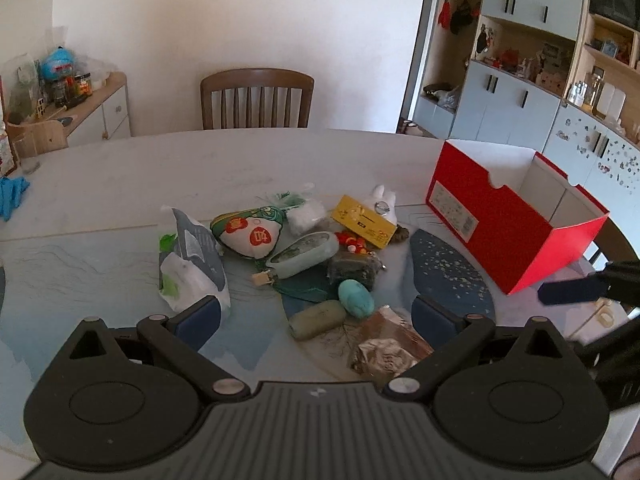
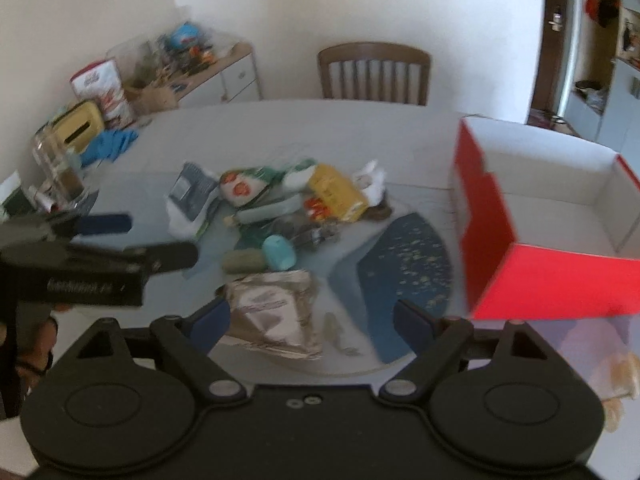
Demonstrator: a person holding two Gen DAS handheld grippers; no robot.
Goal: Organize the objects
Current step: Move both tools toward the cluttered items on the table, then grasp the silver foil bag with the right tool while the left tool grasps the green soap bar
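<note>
A pile of small things lies mid-table: a yellow box (image 1: 366,220), a white plush bunny (image 1: 384,200), an embroidered pouch (image 1: 250,232), a pale green case (image 1: 306,254), a teal egg shape (image 1: 356,298), an olive bar (image 1: 316,318) and a crumpled foil packet (image 1: 384,350). An open red box (image 1: 500,236) with a white inside stands to the right. My left gripper (image 1: 316,316) hangs open above the pile's near edge, holding nothing. My right gripper (image 2: 312,320) is open over the foil packet (image 2: 276,308), its pads apart from it. The red box (image 2: 492,240) is on its right.
A wooden chair (image 1: 256,98) stands behind the table. Blue gloves (image 1: 12,194) and a glass jar (image 2: 56,164) sit at the table's left side. A cluttered side cabinet (image 1: 100,108) is at back left, and shelving (image 1: 540,60) at back right. A dark blue mat (image 1: 448,276) lies beside the box.
</note>
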